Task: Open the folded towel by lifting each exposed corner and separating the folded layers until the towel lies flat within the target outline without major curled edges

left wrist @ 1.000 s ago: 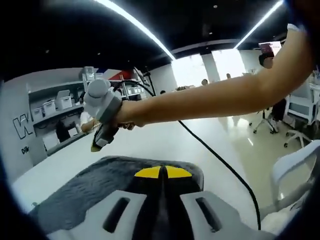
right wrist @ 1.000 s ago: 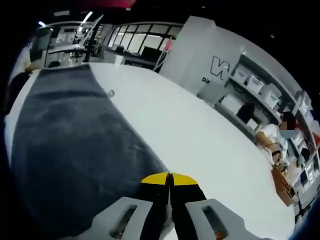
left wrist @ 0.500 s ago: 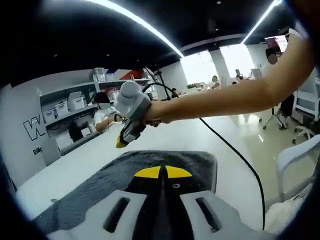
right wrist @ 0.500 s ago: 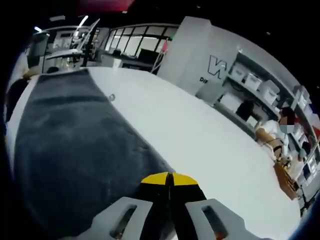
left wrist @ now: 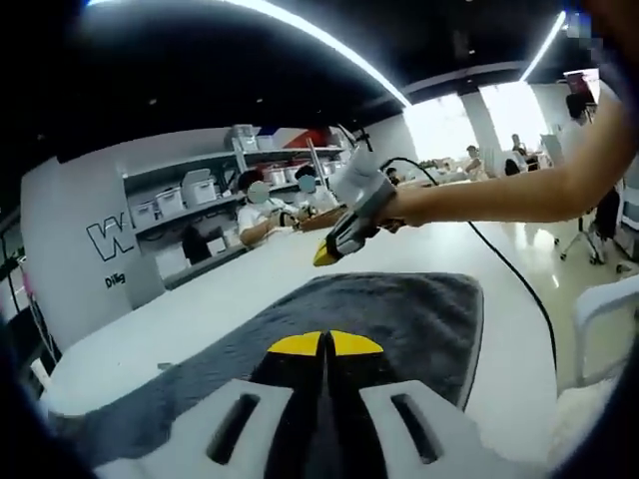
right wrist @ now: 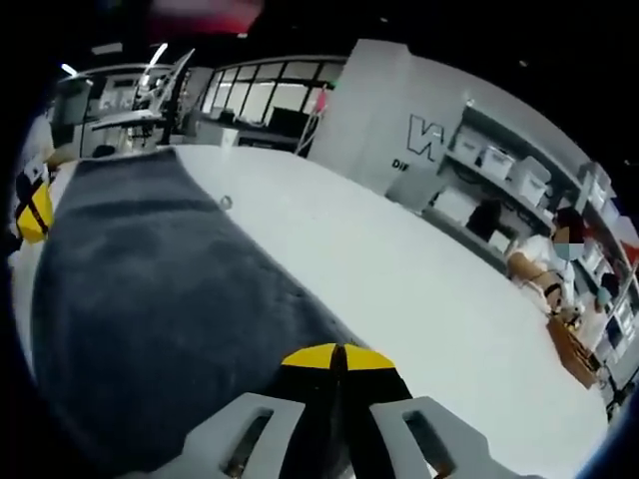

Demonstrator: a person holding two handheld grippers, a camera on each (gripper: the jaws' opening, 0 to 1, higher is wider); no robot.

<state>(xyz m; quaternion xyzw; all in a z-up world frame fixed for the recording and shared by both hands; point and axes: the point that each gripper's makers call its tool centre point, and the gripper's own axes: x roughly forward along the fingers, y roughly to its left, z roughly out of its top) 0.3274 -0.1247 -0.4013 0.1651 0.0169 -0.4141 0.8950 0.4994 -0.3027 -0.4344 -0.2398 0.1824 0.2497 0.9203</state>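
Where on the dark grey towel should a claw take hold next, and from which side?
Probably the far corner of the grey towel, beside the right claw hovering over that end. The towel lies flat on the white table, so its thin edges are the only grippable part. Come in low from the table side, slipping one jaw under the edge.

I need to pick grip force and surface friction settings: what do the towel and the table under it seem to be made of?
The towel looks like dark grey plush fabric, probably terry or microfibre: its surface is matte and fuzzy with a soft nap. The table looks like smooth white laminate or painted board, evenly coloured with a faint sheen; the exact material cannot be told.
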